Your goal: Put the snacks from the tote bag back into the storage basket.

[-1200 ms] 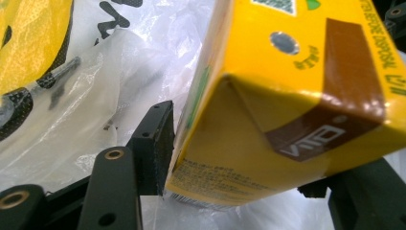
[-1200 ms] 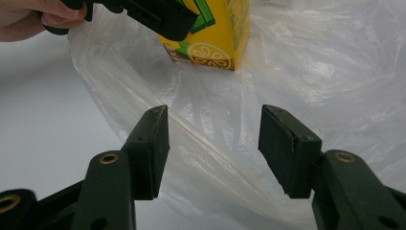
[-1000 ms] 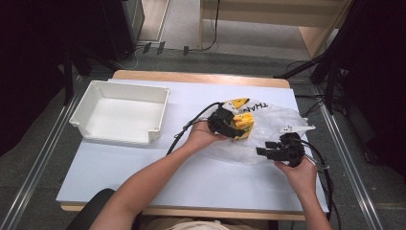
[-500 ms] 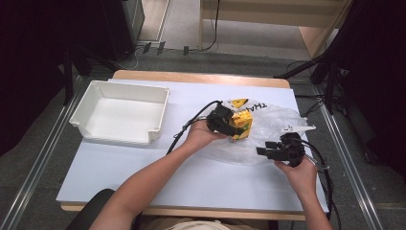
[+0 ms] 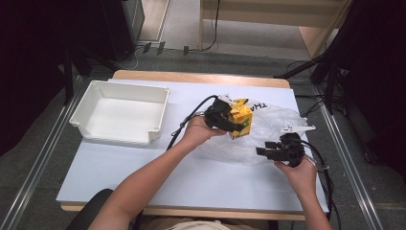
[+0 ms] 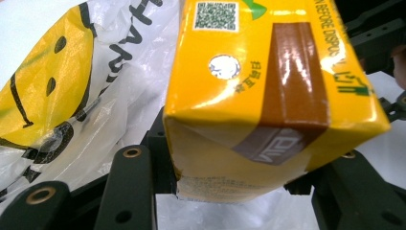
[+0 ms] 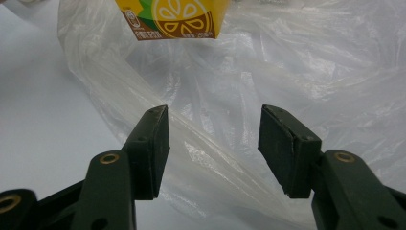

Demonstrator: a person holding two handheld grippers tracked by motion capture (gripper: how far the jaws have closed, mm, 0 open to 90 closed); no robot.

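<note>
A yellow drink carton (image 5: 242, 119) with an orange-slice print hangs above a clear plastic bag (image 5: 275, 129) that bears a yellow smiley print. My left gripper (image 5: 233, 123) is shut on the carton (image 6: 268, 96); its jaws have just been closing on the carton's sides. The bag (image 6: 72, 86) lies crumpled behind and under it. At the bag's near right edge my right gripper (image 5: 263, 149) stands open. In the right gripper view its jaws (image 7: 213, 143) are wide apart over the bag's film (image 7: 287, 62), with the carton (image 7: 172, 17) farther off at the top.
A white empty tray (image 5: 119, 138) stands on the white table (image 5: 143, 177) at the left. The left gripper's cable (image 5: 184, 125) trails between tray and bag. Dark stands and floor cables surround the table.
The left gripper has risen with the carton, lifting it off the bag. The right gripper has stayed where it was.
</note>
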